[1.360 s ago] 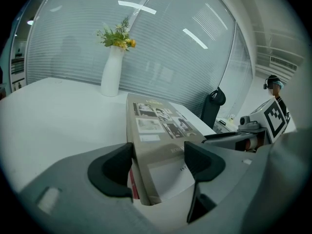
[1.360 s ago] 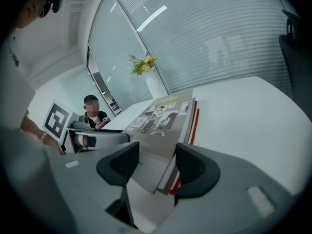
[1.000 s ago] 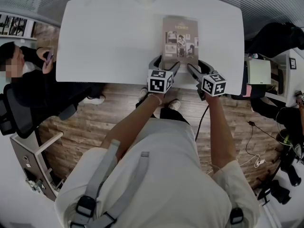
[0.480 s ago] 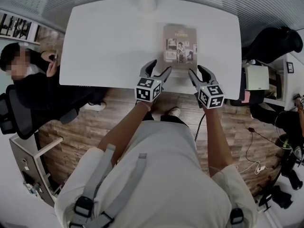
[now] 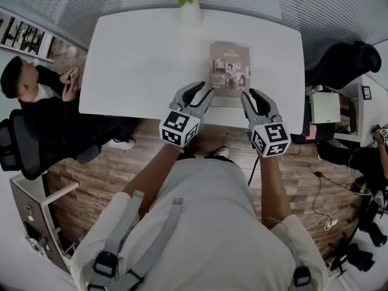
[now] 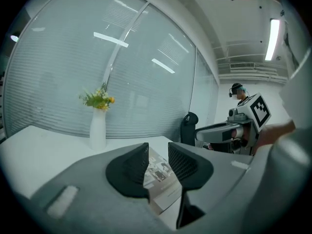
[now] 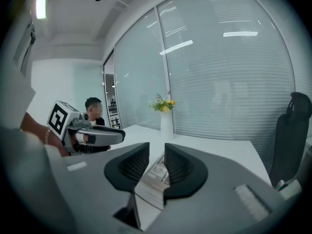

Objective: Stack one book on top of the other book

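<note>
Our left gripper (image 5: 204,88) and right gripper (image 5: 251,93) have just been closing, narrow and empty; we should keep them clear of the book (image 5: 230,65) at upper centre.

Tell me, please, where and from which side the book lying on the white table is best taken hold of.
The book lies flat, cover up, with its near short edge close to the table's near rim. That thin edge is probably the best part to grip, with the jaws coming in low and level from the person's side.
</note>
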Motion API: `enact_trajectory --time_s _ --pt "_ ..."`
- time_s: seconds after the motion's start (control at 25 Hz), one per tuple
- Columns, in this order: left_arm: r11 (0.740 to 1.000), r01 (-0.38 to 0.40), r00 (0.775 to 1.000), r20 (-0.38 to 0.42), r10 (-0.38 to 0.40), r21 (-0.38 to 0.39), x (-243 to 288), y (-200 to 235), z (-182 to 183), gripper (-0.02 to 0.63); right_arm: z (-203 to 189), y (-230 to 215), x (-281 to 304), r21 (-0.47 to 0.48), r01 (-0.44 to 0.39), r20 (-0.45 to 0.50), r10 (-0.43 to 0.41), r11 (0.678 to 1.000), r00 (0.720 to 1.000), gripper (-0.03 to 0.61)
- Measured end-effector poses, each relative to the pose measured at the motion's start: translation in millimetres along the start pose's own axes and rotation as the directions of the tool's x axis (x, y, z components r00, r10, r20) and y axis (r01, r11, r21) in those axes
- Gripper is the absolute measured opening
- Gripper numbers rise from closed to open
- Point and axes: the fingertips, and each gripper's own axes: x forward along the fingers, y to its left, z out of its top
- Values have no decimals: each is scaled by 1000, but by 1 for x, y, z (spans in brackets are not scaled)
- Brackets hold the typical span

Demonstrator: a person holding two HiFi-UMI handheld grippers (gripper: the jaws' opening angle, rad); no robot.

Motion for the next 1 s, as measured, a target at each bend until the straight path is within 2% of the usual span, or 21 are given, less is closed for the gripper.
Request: enact_trajectory --time_s 0.36,0.52,0.8,1.0 --pt "997 44 990 134 -53 65 -38 -25 84 50 68 38 -33 -62 -17 72 22 998 997 63" --pt "996 49 981 183 -62 72 -57 -34 112 38 93 54 -47 -80 -27 104 36 996 994 43" --pt "995 37 972 228 -58 94 -88 -44 153 15 130 77 -65 -125 -39 137 56 991 989 31" --pt "996 16 972 231 -37 92 -104 -46 162 8 146 88 -75 -146 -42 155 64 988 986 23"
